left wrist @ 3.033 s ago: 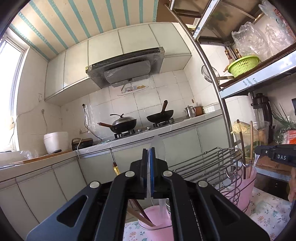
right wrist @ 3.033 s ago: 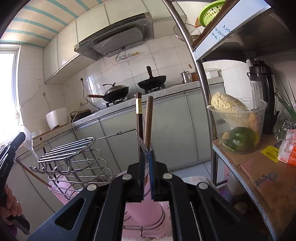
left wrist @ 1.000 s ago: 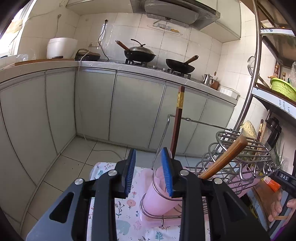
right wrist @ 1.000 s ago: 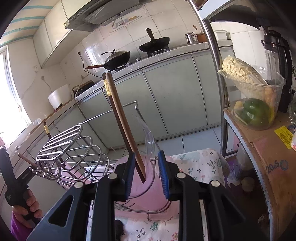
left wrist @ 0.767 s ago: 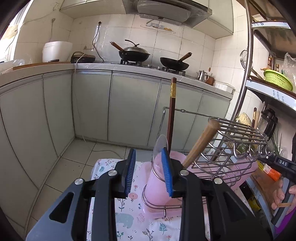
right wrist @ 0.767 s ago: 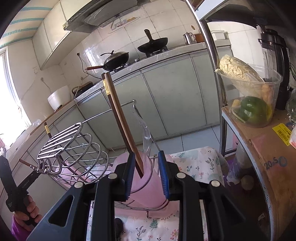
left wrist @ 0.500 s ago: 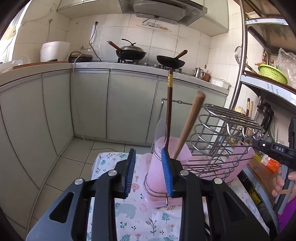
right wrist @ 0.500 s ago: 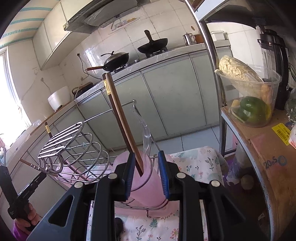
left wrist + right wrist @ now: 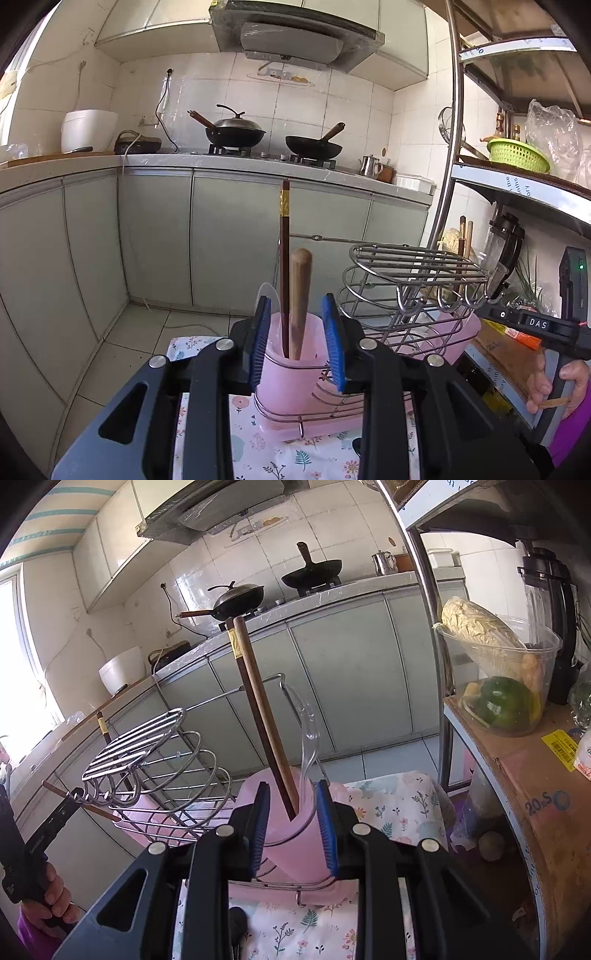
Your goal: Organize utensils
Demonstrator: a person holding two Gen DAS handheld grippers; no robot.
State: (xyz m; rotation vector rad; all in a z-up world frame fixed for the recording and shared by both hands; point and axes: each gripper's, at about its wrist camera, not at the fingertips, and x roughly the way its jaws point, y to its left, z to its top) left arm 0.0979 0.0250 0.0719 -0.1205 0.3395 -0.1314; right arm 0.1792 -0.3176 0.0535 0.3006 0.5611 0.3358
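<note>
Chopstick (image 9: 284,258) and wooden handle (image 9: 300,295) stand near upright, tips down, in the pink cup (image 9: 288,373). Both hand-held grippers, left (image 9: 297,341) and right (image 9: 291,821), have pads apart, empty.

Both the left gripper (image 9: 297,341) and the right gripper (image 9: 291,823) are built of black plastic arms, fastened with silver screws. Ribbed blue pads (image 9: 333,341) are fitted inside the fingers. A purple sleeve (image 9: 569,435) is worn.

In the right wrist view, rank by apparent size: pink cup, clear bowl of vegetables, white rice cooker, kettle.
1. Clear bowl
2. Pink cup; partly hidden by the tongs, so it could rival the bowl
3. Rice cooker
4. Kettle
Both are far off, so they look small.
</note>
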